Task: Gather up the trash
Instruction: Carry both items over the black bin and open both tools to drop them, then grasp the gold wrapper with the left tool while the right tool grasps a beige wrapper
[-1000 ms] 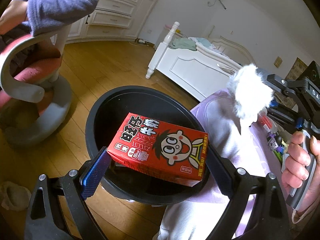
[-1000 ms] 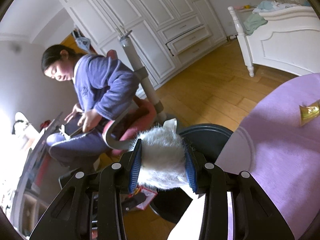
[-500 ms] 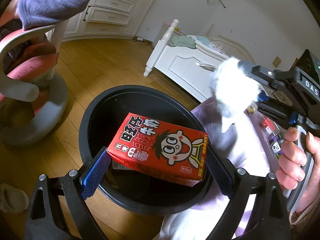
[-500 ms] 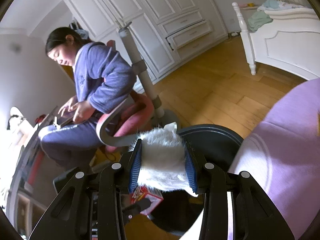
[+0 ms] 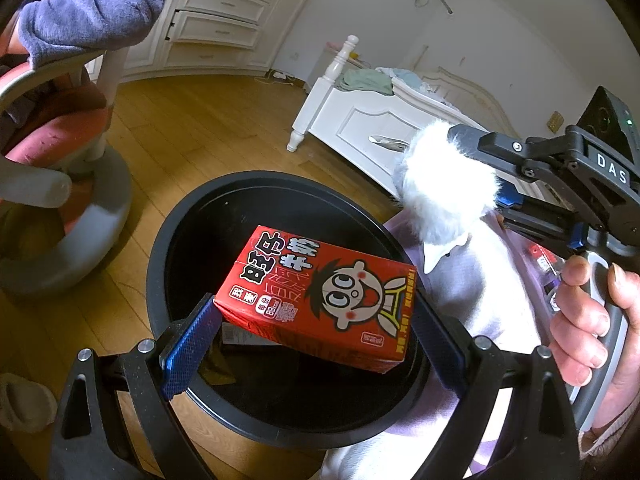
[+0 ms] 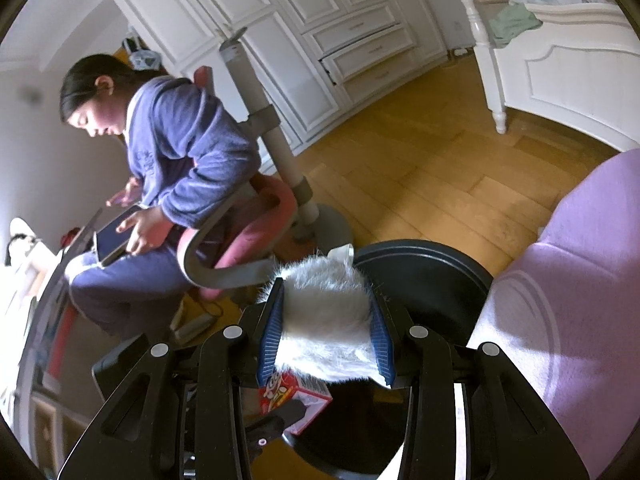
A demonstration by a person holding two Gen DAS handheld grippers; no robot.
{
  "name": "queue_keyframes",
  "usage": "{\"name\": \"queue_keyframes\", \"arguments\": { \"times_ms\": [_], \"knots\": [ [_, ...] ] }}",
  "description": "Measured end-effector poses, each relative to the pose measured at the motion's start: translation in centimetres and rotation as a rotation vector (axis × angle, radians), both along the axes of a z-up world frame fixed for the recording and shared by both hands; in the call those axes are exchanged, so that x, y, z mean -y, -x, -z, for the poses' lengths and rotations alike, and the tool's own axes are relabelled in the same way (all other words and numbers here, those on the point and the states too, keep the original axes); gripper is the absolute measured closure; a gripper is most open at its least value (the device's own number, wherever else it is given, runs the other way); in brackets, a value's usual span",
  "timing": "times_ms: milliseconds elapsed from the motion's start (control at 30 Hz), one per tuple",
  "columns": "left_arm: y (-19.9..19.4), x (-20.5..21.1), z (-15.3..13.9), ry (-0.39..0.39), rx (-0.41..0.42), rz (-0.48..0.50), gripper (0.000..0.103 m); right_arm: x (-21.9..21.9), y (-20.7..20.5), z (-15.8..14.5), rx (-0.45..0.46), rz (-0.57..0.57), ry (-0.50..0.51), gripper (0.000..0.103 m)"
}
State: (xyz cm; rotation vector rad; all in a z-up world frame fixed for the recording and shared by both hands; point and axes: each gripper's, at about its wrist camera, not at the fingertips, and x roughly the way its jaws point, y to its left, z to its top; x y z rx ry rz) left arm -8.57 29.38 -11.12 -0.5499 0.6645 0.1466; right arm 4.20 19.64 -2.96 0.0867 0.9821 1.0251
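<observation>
Left wrist view: the left gripper (image 5: pixel 316 316) was clamped on the red carton (image 5: pixel 320 296), pads on its two short ends, carton flat and directly over the mouth of the black bin (image 5: pixel 168 240). Some trash already lay at the bottom. Judgement: the drop only needed the jaws to part; the carton sat well inside the rim, so no edge should catch it. The right gripper (image 5: pixel 452 184), held in a hand (image 5: pixel 592 312), came in from the right with a white fluffy wad (image 5: pixel 444 192) above the far-right rim.

Right wrist view: the right gripper (image 6: pixel 326 332) was squeezed on the wad (image 6: pixel 324 324), fibres bulging past both pads. The bin (image 6: pixel 440 264) lay ahead and below, the carton (image 6: pixel 296 396) under the fingers. The purple bedcover (image 6: pixel 580 280) crowded the bin's right side; floor (image 6: pixel 420 168) was open beyond. A seated person (image 6: pixel 180 152) was well apart. Judgement: carry the wad further over the opening before release, since it is light and could drift.
</observation>
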Motion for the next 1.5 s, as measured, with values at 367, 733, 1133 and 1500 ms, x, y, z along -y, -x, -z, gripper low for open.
{"name": "queue_keyframes", "arguments": {
  "times_ms": [367,733,1133,1500],
  "knots": [
    [0.0,0.4,-0.3,-0.036,-0.019,-0.016,0.01,0.9,-0.5,0.1,-0.026,0.036,-0.012,0.034],
    [1.6,0.8,-1.7,-0.038,-0.015,-0.051,0.006,2.3,-0.1,-0.1,-0.04,-0.004,-0.1,0.029],
    [1.0,4.9,-4.5,-0.101,-0.012,0.021,0.006,12.9,2.1,-0.9,-0.056,0.067,-0.216,0.026],
    [-9.0,14.6,-10.9,-0.338,0.039,0.299,0.006,32.1,3.5,-6.9,0.261,0.272,-0.161,0.026]
  ]
}}
